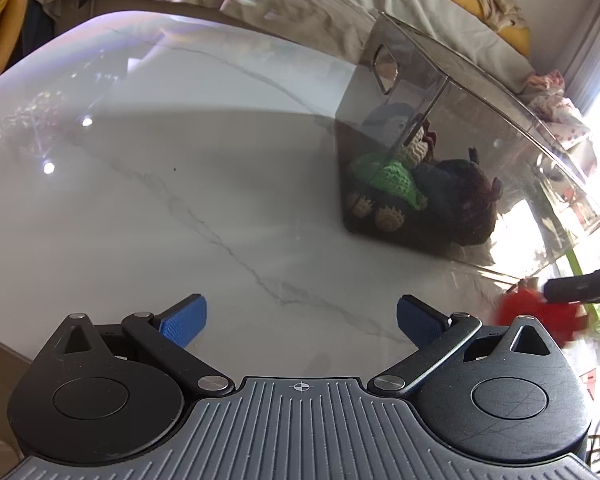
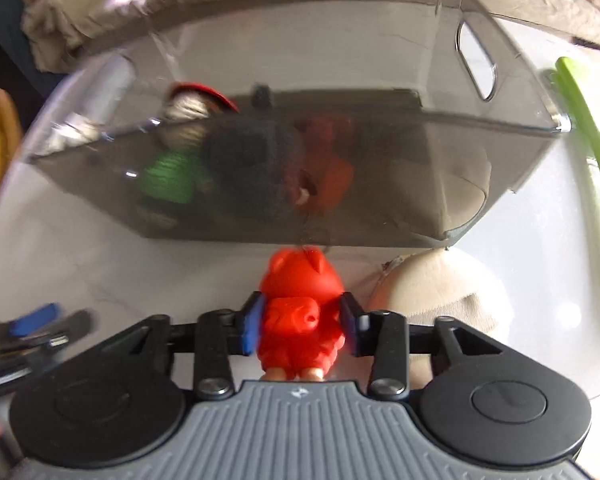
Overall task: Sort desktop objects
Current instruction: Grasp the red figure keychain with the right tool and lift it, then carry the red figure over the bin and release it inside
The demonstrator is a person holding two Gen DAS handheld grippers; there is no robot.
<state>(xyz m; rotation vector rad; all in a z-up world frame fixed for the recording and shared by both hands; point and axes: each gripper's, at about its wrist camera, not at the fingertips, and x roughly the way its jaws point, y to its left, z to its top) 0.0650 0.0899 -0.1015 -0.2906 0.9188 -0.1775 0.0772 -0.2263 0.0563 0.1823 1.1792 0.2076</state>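
Right claw [image 2: 302, 326]: clamped on the red toy figure [image 2: 300, 312], held just in front of the smoky clear bin [image 2: 380, 184].
Left claw [image 1: 302, 320]: spread wide, gripping nothing, above bare marble worktop [image 1: 140, 200], the bin off to its right.
Already binned: a green knitted toy [image 1: 396, 178] and a dark plush [image 1: 468, 200].
Risk: the figure could knock the bin's near wall if not lifted above the rim; the grip across its body might slip.
Hard to see: motion blur; the beige rounded thing [image 2: 440, 292] beside the figure is possibly a plush.
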